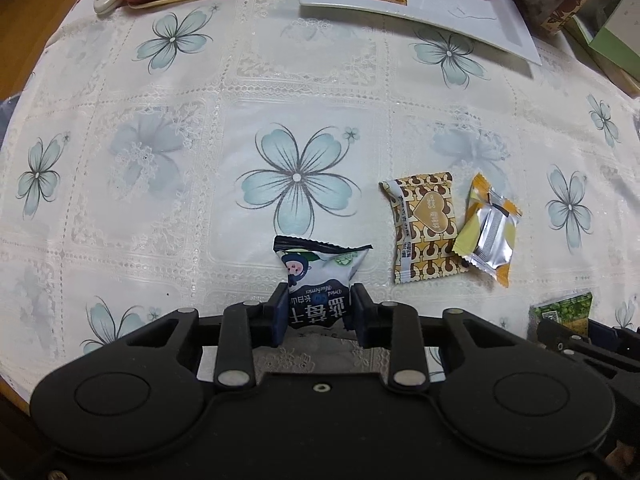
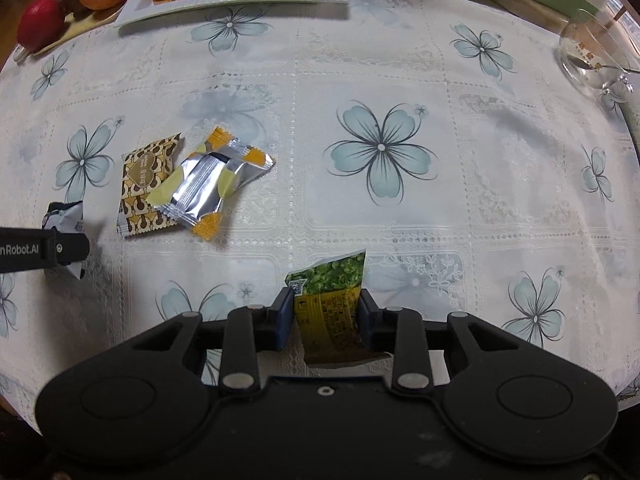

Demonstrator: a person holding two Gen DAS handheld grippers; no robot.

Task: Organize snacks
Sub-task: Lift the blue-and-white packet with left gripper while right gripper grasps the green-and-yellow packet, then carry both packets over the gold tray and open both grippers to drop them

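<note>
each gripper has a matte black plastic body, wide and rounded, with two large circular discs moulded into its top face; black linkage bars run forward from silver round pivot pins to dark blue pads; the left gripper (image 1: 319,312) has a small screw hole at centre; the right gripper (image 2: 325,316) looks the same; white lettering marks the left gripper's side

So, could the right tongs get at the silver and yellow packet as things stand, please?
Probably not yet: the right tongs are shut on the green packet. The silver packet lies uncovered, atop the brown packet, so its path looks free otherwise.
</note>
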